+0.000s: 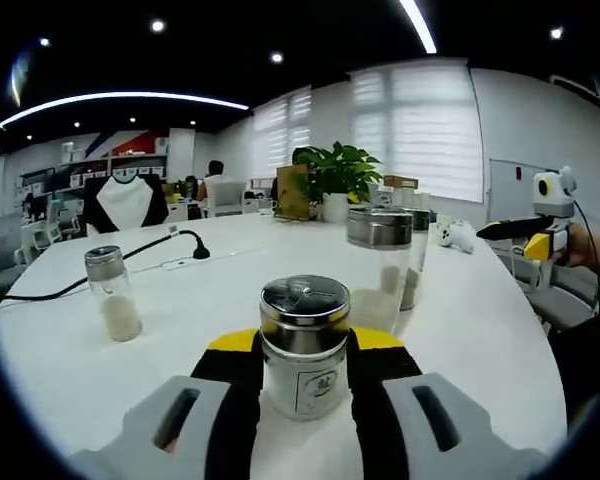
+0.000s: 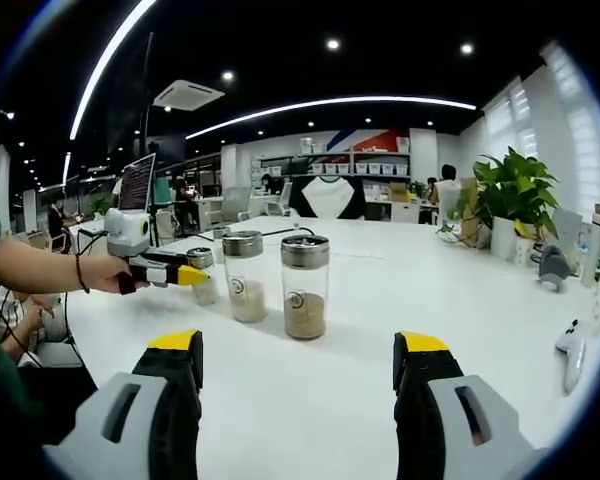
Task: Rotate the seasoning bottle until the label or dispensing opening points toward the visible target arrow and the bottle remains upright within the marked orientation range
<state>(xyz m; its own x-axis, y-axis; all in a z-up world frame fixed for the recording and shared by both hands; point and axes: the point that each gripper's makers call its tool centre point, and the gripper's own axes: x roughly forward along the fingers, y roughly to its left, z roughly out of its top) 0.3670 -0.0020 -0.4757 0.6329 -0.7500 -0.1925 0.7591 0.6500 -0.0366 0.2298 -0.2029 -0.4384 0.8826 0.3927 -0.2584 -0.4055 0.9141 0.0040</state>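
Two tongs: your left tongs (image 1: 305, 400) are closed around a short steel-lidded seasoning bottle (image 1: 303, 345), upright on the white bench (image 1: 480, 330). Grip step looks done; next, twist toward the arrow, which I can't spot, keeping it vertical. Right tongs (image 2: 298, 385) gape wide, empty, well short of the other bottles.

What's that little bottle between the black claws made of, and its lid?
The seasoning bottle looks like clear glass or hard plastic, since white contents show through. Its lid seems polished metal, shiny and mirroring the ceiling lights. The left gripper brackets it.
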